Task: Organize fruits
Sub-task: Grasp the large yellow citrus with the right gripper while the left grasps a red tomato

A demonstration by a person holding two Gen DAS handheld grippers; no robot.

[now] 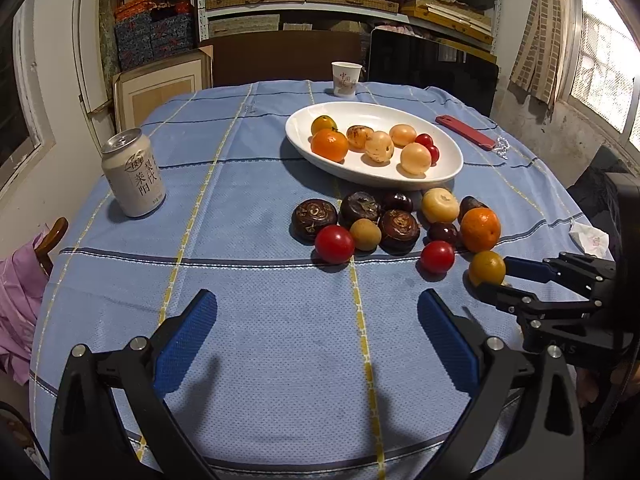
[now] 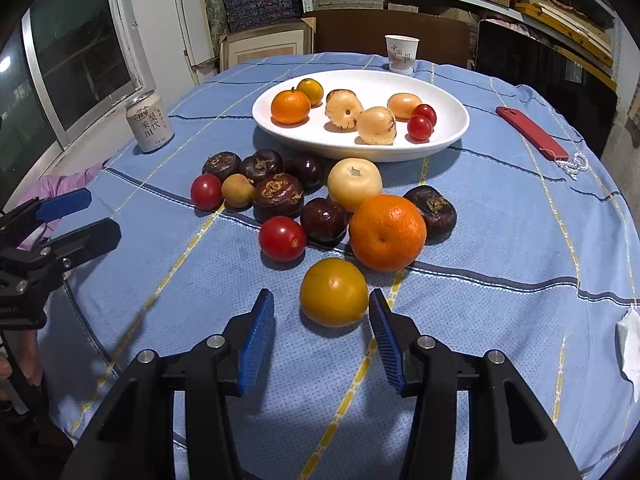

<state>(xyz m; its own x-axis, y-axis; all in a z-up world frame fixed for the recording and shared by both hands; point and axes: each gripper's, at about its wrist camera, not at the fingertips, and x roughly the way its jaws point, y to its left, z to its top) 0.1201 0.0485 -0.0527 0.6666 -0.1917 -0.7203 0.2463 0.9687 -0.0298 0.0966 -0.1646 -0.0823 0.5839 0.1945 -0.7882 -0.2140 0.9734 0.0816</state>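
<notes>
A white oval plate (image 1: pixel 448 168) (image 2: pixel 456 136) holds several fruits: small oranges, pale peeled fruits and two cherry tomatoes. In front of it a loose pile lies on the blue cloth: dark water chestnuts (image 1: pixel 314 220), red tomatoes (image 1: pixel 334 244), a big orange (image 2: pixel 387 232). My right gripper (image 2: pixel 322 308) (image 1: pixel 494 276) is open, its blue pads on either side of a small yellow-orange fruit (image 2: pixel 334 292) (image 1: pixel 487 268), not touching it. My left gripper (image 1: pixel 316 300) (image 2: pixel 82 216) is open and empty over bare cloth, short of the pile.
A drink can (image 1: pixel 134 172) stands at the left, a paper cup (image 1: pixel 346 79) at the far edge, a red phone (image 1: pixel 464 132) with a bead chain right of the plate. A crumpled tissue (image 2: pixel 630 344) lies at the right edge. Shelves and boxes stand behind.
</notes>
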